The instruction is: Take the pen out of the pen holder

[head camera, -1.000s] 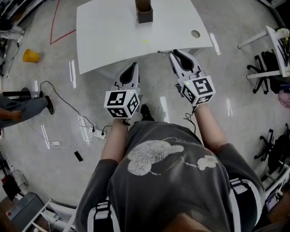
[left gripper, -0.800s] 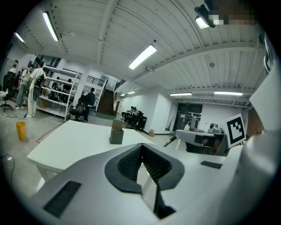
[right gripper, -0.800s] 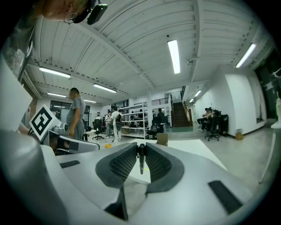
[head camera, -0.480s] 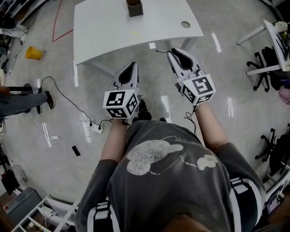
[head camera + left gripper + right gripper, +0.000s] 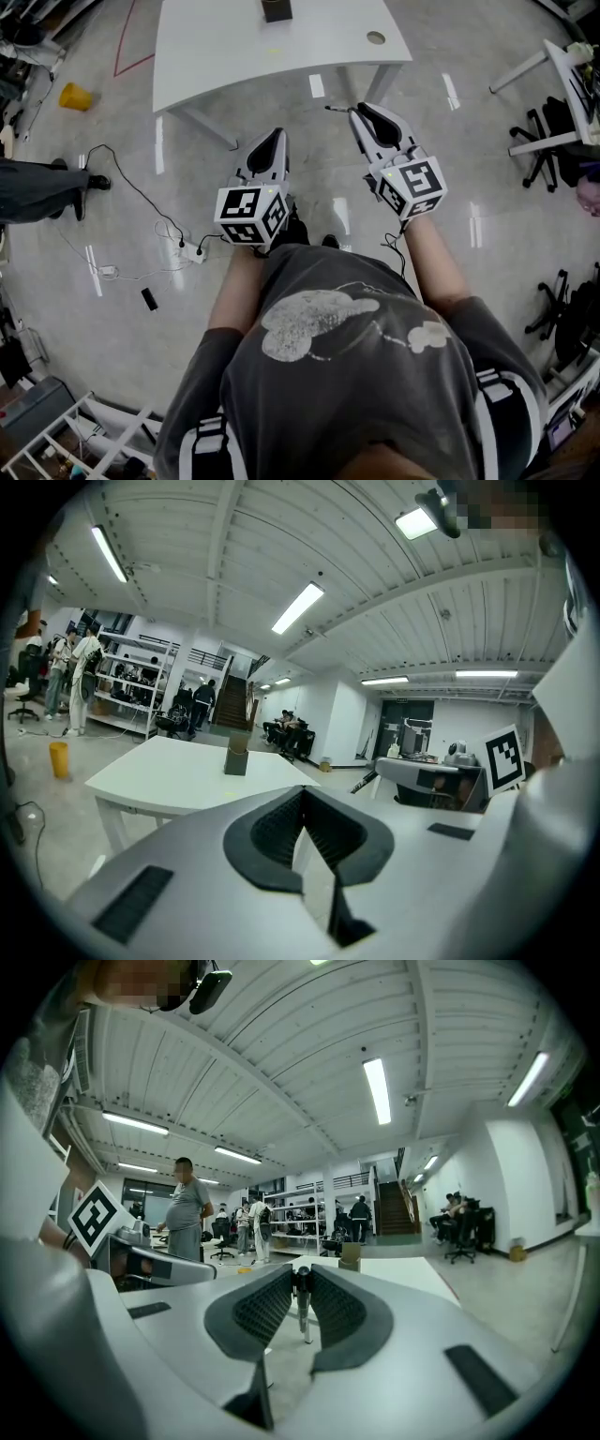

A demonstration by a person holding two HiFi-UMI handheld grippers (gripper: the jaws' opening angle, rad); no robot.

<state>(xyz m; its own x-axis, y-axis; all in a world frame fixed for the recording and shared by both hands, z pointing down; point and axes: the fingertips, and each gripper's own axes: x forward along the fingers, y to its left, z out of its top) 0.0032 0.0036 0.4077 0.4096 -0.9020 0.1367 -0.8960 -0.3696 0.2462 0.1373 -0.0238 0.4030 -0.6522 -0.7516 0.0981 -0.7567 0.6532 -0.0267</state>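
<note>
Already the pen is out of the pen holder and well apart from it, pinched crosswise at the very tips of our right gripper, which points level back toward the holder. Our left gripper rides beside the right one, just as far from the holder, its jaws closed on each other with nothing between them. We judge the main risk to be the hold itself: the pads catch only a short stretch of a thin, smooth barrel, so a jolt in our step could make it swivel or slide free and drop to the floor. A second risk is the cable lying on the floor on our side of the holder, which could snag a foot. Against 1 second ago, the holder and its white table have slid toward the top edge of the head view, so we stand farther from the holder, while both grippers keep the same pose and the pen stays clamped.
</note>
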